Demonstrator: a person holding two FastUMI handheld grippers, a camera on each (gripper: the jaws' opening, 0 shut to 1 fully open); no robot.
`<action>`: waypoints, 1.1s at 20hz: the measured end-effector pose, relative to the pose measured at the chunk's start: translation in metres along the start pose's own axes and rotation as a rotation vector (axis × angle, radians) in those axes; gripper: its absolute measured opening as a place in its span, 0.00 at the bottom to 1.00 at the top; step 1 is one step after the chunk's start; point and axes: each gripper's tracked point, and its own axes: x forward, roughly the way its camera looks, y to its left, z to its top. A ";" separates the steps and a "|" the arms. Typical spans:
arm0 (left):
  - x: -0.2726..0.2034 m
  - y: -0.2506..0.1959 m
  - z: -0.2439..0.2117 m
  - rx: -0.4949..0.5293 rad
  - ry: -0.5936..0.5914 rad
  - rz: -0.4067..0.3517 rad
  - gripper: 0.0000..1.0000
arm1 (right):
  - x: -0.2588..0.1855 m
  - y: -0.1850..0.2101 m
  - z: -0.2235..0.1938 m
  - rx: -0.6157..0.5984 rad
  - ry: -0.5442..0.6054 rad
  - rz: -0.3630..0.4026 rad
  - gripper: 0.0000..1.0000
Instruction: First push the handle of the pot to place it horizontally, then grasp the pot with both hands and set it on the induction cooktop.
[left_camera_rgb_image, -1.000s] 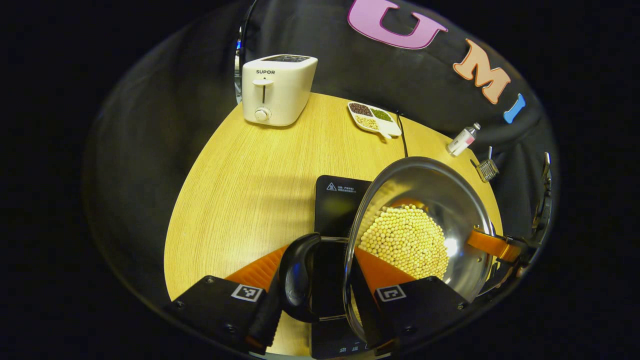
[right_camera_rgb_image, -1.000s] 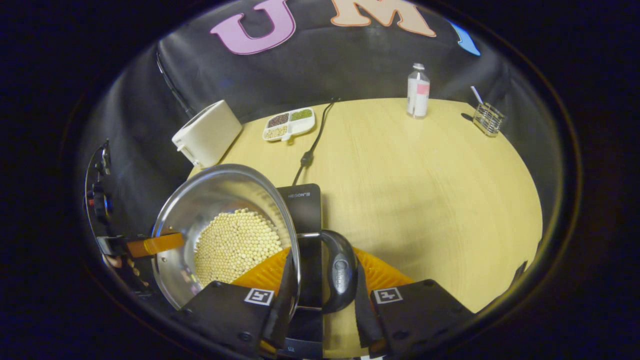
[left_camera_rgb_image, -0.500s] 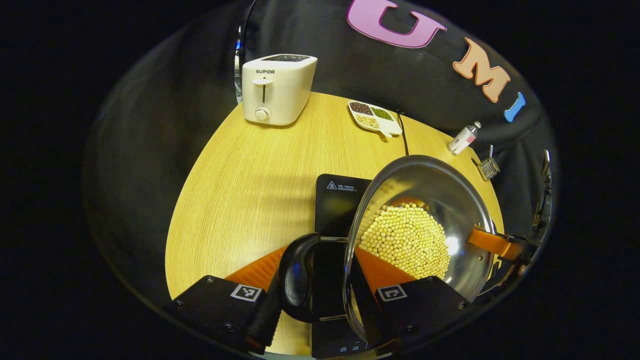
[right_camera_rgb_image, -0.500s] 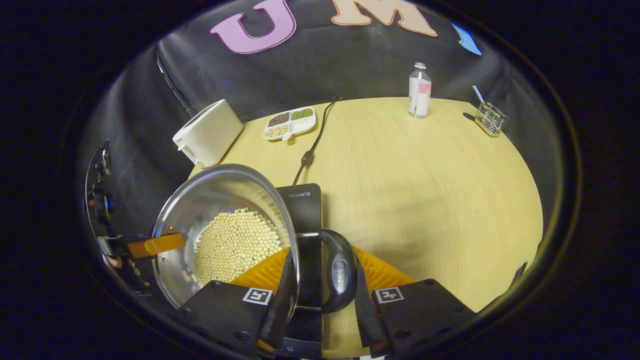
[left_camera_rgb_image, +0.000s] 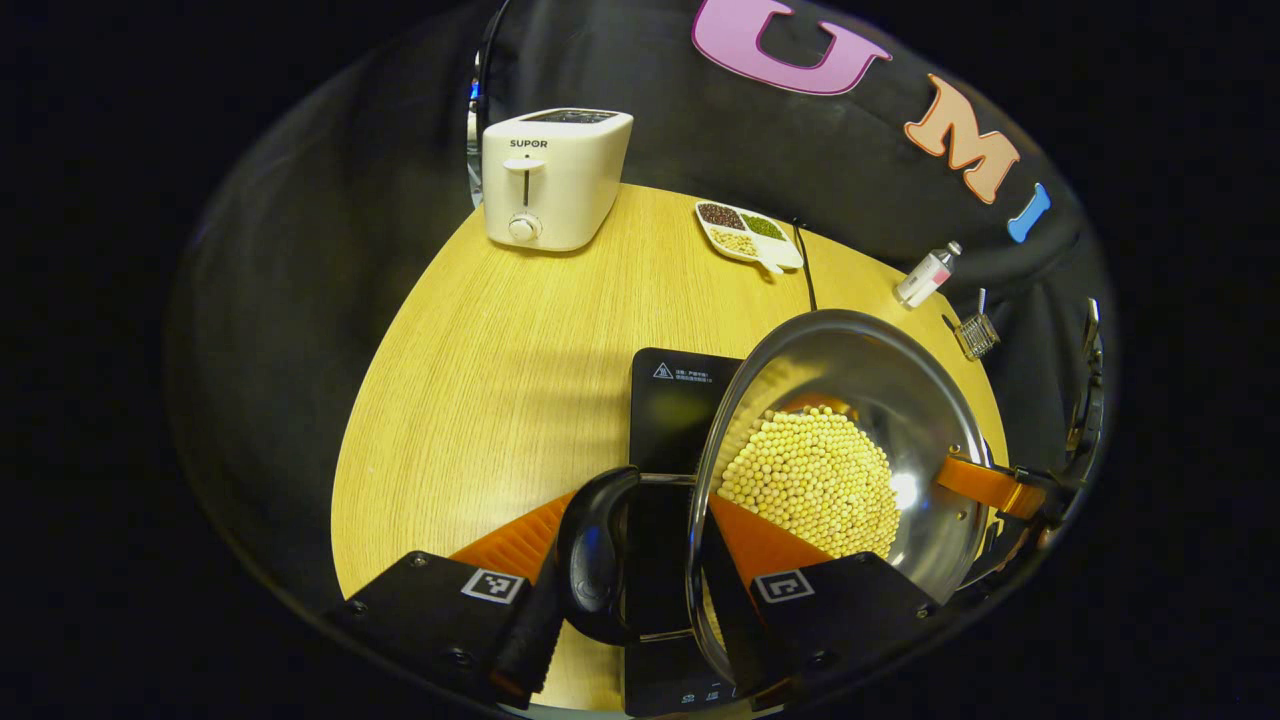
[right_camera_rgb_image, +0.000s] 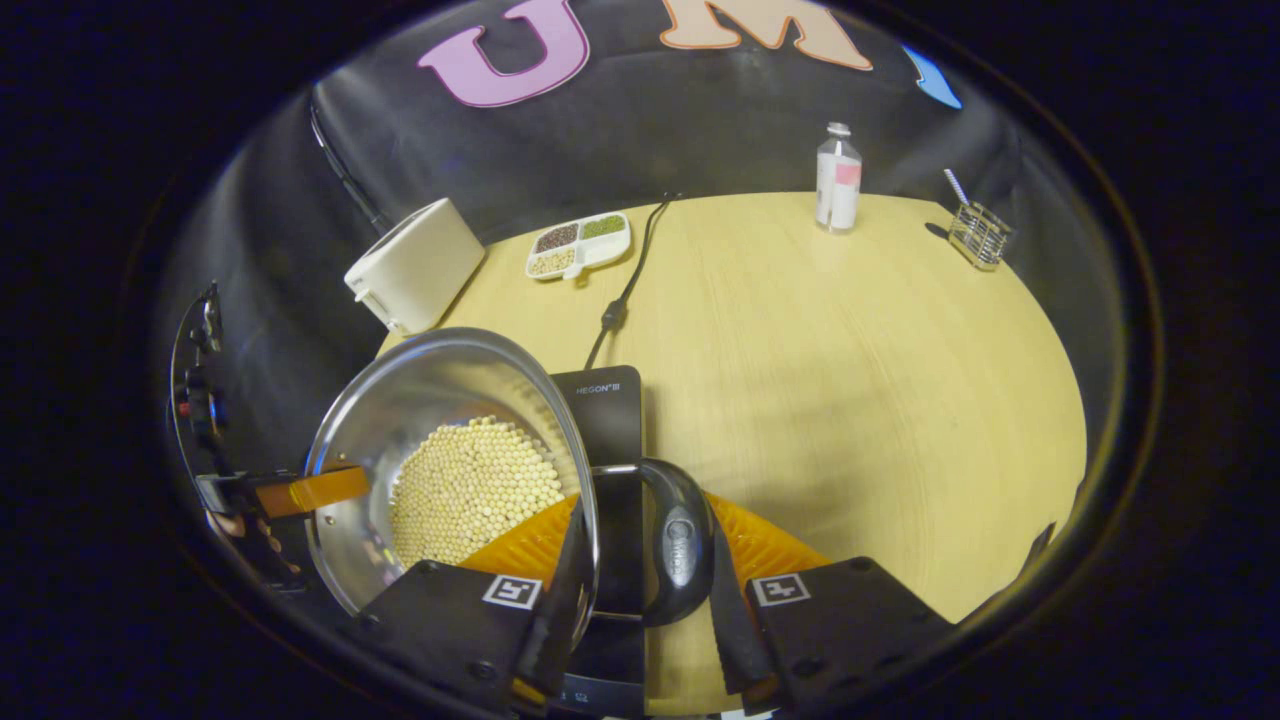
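Staged kitchen booth: toaster (left_camera_rgb_image: 553, 178) upper left, induction cooktop (left_camera_rgb_image: 676, 410) at centre, round wooden table (left_camera_rgb_image: 500, 360), black cloth wall (left_camera_rgb_image: 650, 120) behind.

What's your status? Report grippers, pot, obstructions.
Left hand-held gripper clamped across handle and wall; right hand-held gripper same, opposite side. Pot, holding beans, over induction cooktop; contact unclear. Power cord behind, clear of it.

Pot (left_camera_rgb_image: 930, 400) shiny steel, pale yellow beans (left_camera_rgb_image: 810, 480) inside; cooktop (left_camera_rgb_image: 675, 410) glossy black; toaster (left_camera_rgb_image: 552, 175) cream; table (right_camera_rgb_image: 850, 350) light woodgrain.
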 end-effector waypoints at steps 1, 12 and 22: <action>0.001 0.000 0.000 -0.001 -0.002 0.001 0.70 | 0.000 0.000 0.000 0.000 -0.001 0.001 0.57; 0.003 -0.004 0.014 0.132 -0.095 0.046 0.98 | 0.001 0.014 0.003 -0.006 -0.025 0.063 0.89; -0.027 -0.010 0.058 0.195 -0.321 0.065 0.98 | -0.025 0.012 0.042 0.007 -0.173 0.078 0.94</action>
